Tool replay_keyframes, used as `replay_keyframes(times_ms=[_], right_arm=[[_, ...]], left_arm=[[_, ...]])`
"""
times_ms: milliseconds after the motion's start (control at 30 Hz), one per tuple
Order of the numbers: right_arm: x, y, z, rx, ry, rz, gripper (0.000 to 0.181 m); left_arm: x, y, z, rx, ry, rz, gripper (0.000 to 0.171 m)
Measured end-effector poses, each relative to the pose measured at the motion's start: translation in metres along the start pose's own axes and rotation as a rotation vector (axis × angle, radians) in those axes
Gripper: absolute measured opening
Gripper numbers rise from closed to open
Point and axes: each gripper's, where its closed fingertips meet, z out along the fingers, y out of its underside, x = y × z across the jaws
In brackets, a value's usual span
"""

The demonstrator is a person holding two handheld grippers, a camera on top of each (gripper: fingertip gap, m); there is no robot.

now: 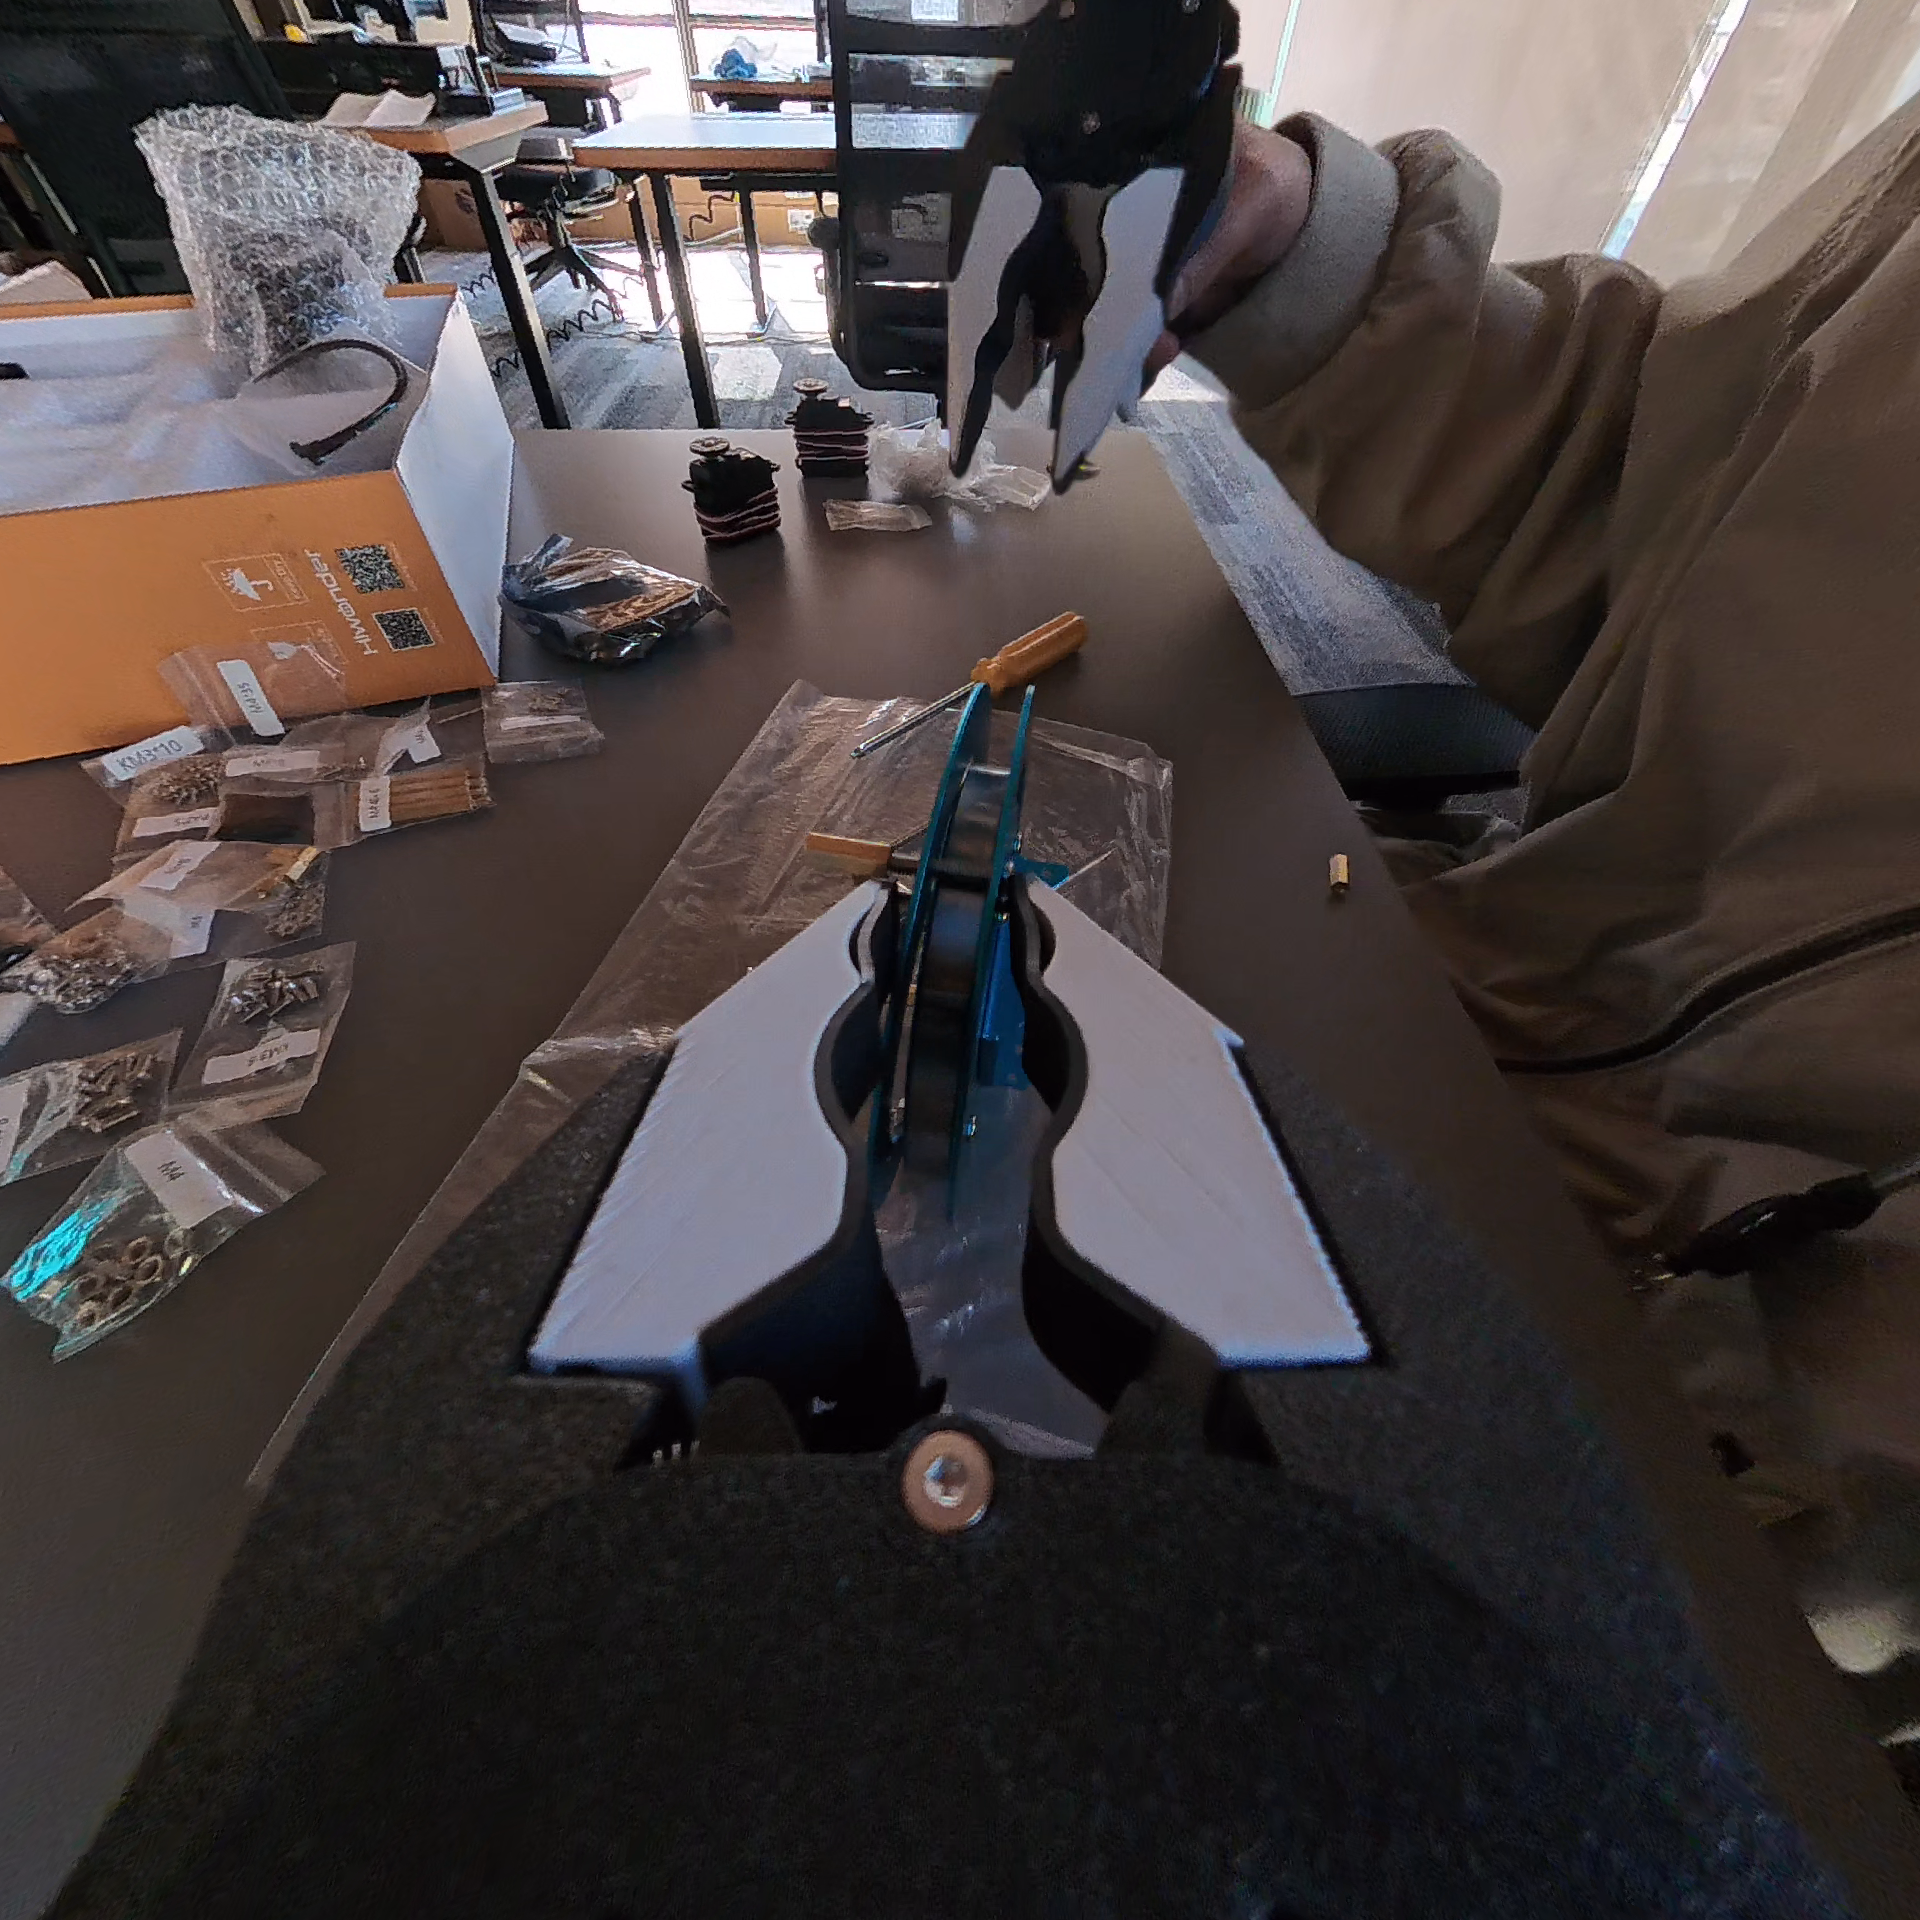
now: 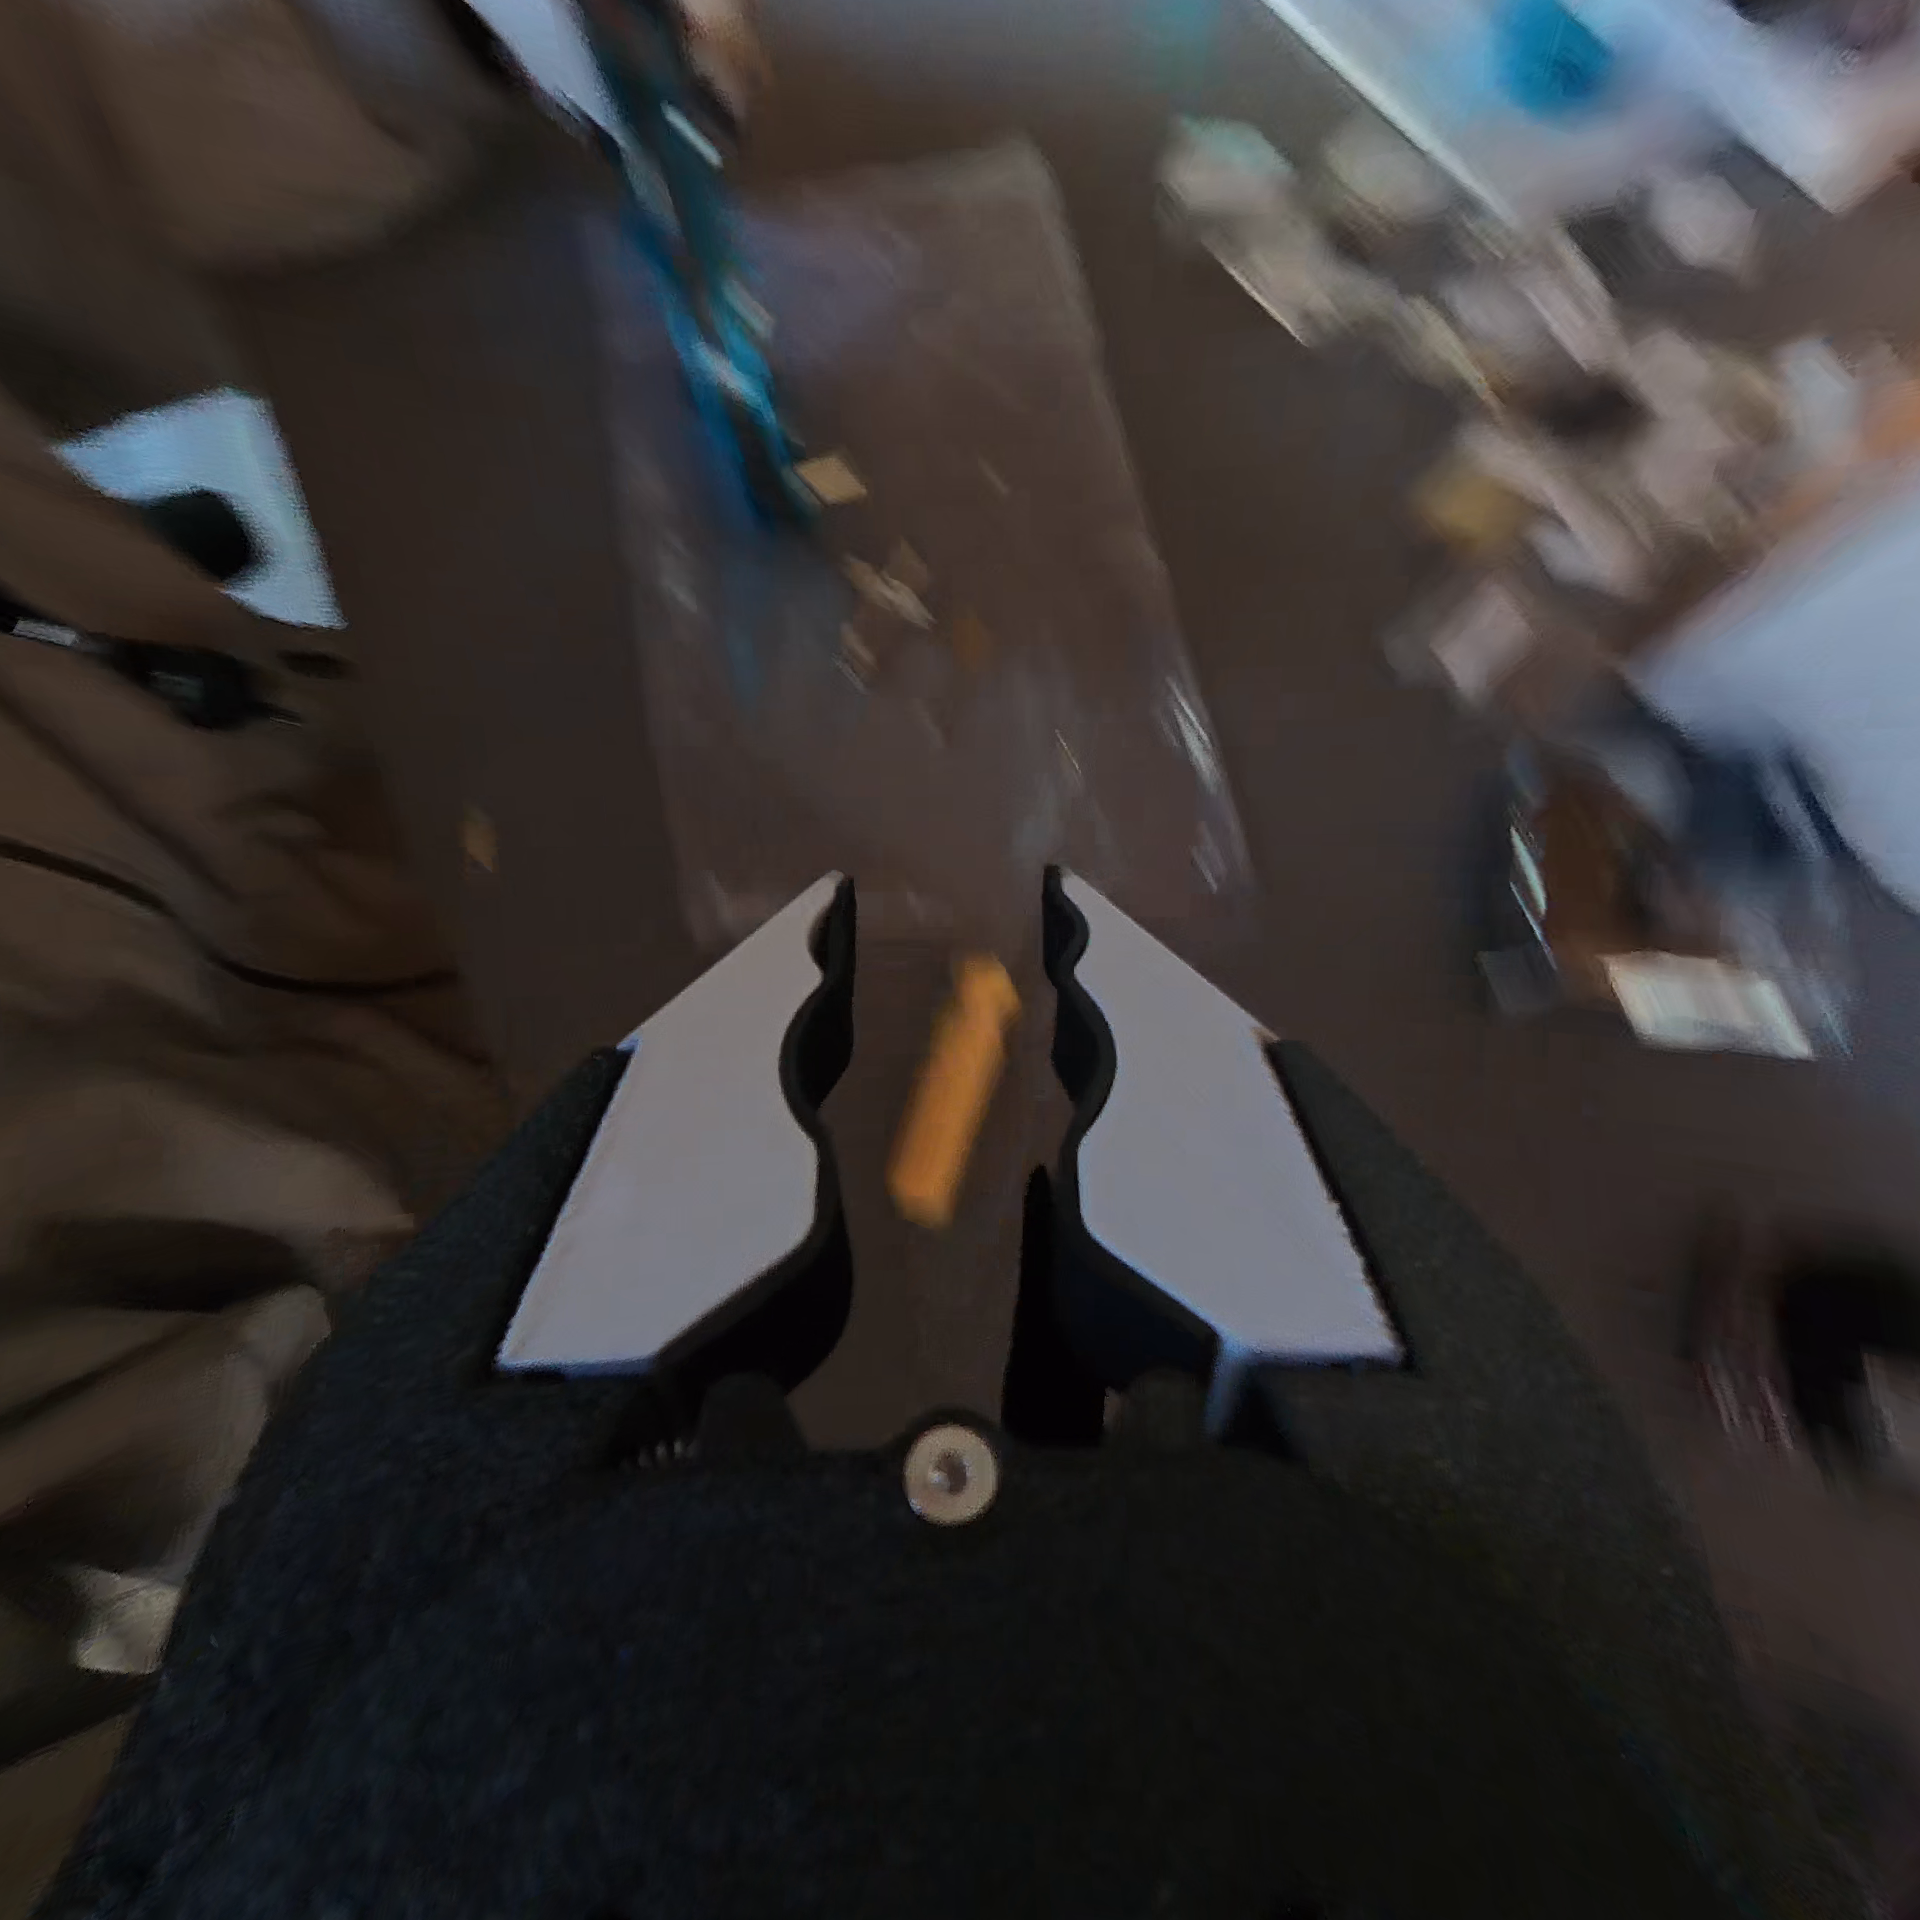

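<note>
My left gripper (image 1: 951, 904) is shut on a blue metal plate assembly (image 1: 971, 831), holding it edge-on above a clear plastic bag (image 1: 831, 831) on the dark table (image 1: 623, 935). A brass standoff (image 1: 852, 850) sticks out to the assembly's left. An orange-handled screwdriver (image 1: 1029, 644) lies just beyond it. My right gripper (image 1: 1016, 473) hangs open and empty above the far end of the table. In the blurred right wrist view the right gripper (image 2: 948, 894) is open above the screwdriver handle (image 2: 956, 1091), apart from it. The blue assembly (image 2: 717, 312) shows farther off.
An orange and white box (image 1: 239, 603) with bubble wrap (image 1: 270, 229) stands at the left. Several small bags of screws (image 1: 156, 987) lie in front of it. Two black servos (image 1: 732, 494), a dark bag (image 1: 608, 603) and a loose brass standoff (image 1: 1340, 871) are on the table. A beige sleeve (image 1: 1558, 520) fills the right. The tips of one gripper are about 20 cm away from the tips of the other. To reach the screwdriver handle (image 2: 956, 1091) in a straight line is about 9 cm for my right fingers, about 25 cm for my left.
</note>
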Motion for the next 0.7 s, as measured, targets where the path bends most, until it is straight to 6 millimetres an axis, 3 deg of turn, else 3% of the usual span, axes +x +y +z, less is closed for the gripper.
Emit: replay_keyframes(times_ms=[167, 300, 433, 500, 567, 633, 700], right_arm=[[0.045, 0.072, -0.044, -0.087, 0.195, 0.147, 0.035], [0.054, 0.105, -0.045, -0.148, 0.279, 0.176, 0.035], [0.058, 0.12, -0.052, -0.081, 0.309, 0.272, 0.035], [0.067, 0.116, -0.058, -0.039, 0.322, 0.266, 0.033], [0.067, 0.096, -0.056, 0.021, 0.255, 0.265, 0.033], [0.057, 0.065, -0.039, 0.065, 0.168, 0.234, 0.035], [0.034, 0.022, -0.008, 0.143, 0.069, 0.144, 0.031]], left_arm=[[-0.001, 0.004, -0.009, 0.011, -0.029, -0.002, 0.02], [-0.003, 0.005, -0.011, 0.022, -0.038, -0.013, 0.019], [0.0, 0.005, -0.01, 0.019, -0.038, 0.003, 0.019], [0.001, 0.004, -0.009, 0.019, -0.036, 0.007, 0.019], [0.002, 0.004, -0.009, 0.025, -0.027, 0.005, 0.019], [0.002, 0.006, -0.011, 0.024, -0.014, 0.001, 0.02], [-0.001, 0.007, -0.014, 0.022, -0.01, -0.008, 0.019]])
